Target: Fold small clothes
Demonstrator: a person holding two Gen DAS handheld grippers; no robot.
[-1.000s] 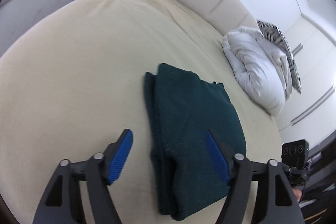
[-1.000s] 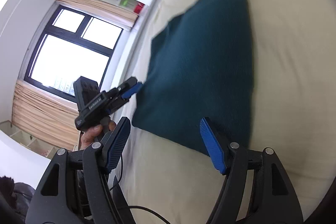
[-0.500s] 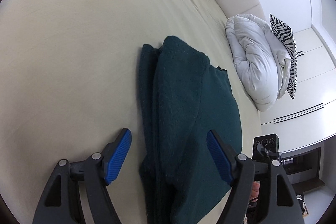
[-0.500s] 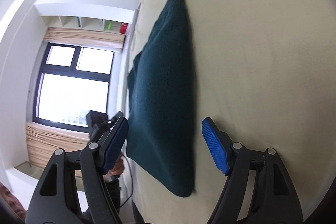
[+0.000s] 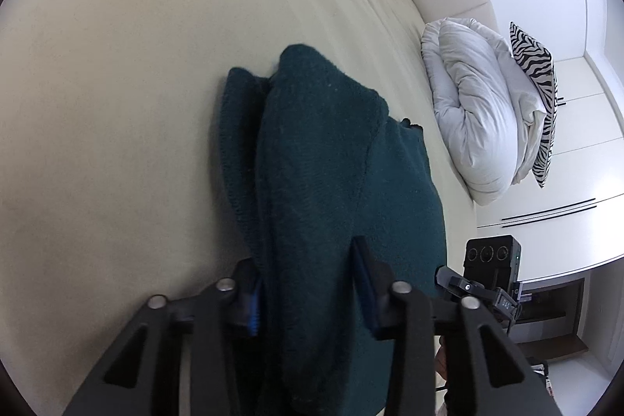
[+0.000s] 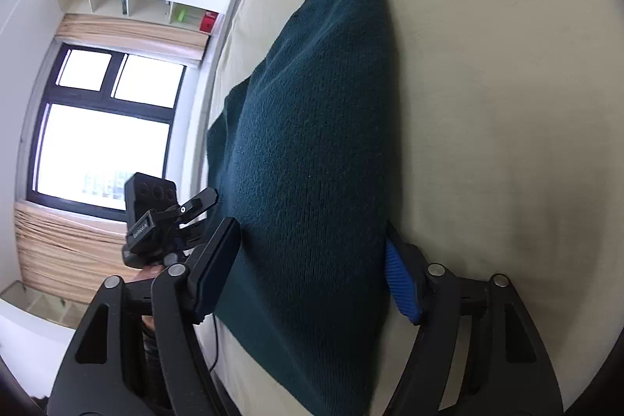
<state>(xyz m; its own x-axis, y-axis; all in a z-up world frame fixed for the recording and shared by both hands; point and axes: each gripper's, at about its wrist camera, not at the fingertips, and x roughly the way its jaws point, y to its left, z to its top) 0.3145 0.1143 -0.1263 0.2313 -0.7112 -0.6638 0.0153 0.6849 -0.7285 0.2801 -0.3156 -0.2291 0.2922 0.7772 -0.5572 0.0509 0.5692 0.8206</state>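
Black tongs (image 5: 308,295), ribbed blue pads (image 6: 397,279)

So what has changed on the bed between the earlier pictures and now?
Both tools came down and closer to the dark green garment. The left tool has just been closing and now pinches the garment's near end between its fingers. The right tool has closed a little too, with the garment's other near corner between its fingers, but it stands wide and its left pad looks clear of the cloth. The garment, white duvet and zebra pillow stayed in place.

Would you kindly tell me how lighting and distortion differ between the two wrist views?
Left wrist view: soft, even light, the dark green knitted garment sharp, the cream bedsheet bowed by the fisheye. Right wrist view: the window is blown out white and the room edges curve strongly.
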